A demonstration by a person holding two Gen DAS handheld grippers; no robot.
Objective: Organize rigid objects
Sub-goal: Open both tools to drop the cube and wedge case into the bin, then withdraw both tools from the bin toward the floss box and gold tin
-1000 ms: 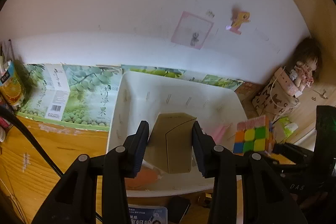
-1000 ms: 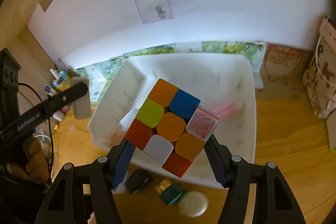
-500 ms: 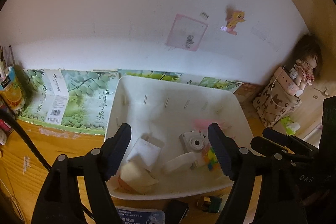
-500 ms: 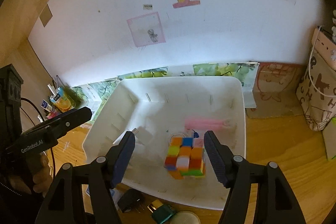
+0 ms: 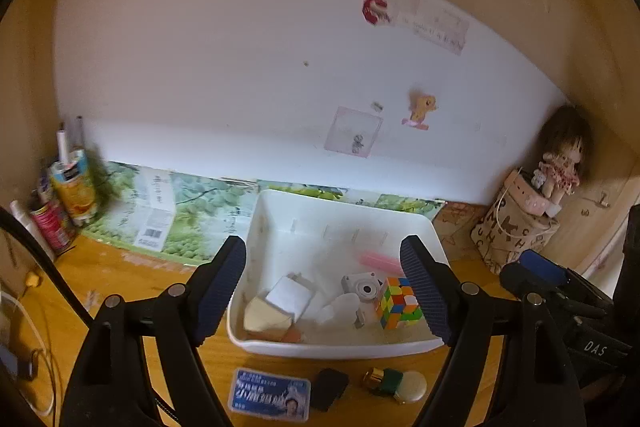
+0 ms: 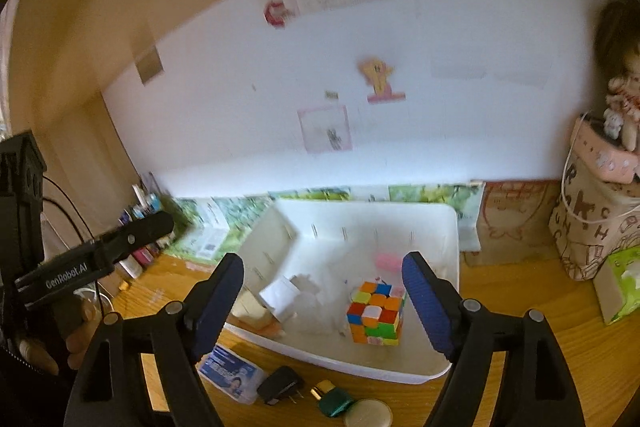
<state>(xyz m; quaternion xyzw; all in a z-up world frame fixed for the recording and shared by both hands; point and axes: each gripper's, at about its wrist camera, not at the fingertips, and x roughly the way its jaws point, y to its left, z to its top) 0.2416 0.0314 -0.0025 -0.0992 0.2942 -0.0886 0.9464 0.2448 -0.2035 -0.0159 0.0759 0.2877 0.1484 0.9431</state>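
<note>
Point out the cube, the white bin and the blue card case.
cube (image 6: 375, 312), right wrist view, top face centre
white bin (image 5: 340, 350), left wrist view, near rim
blue card case (image 5: 270, 393), left wrist view, middle of printed lid

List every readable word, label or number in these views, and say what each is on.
"GenRobot.AI": side of the left gripper, seen in the right wrist view.
"DAS": black body of the right gripper, seen in the left wrist view.
Single capital letters such as "R", "K", "H", "C": fabric bag.
Blue card, green carton, cans, wall notes: printed, but too small or blurred to read.
</note>
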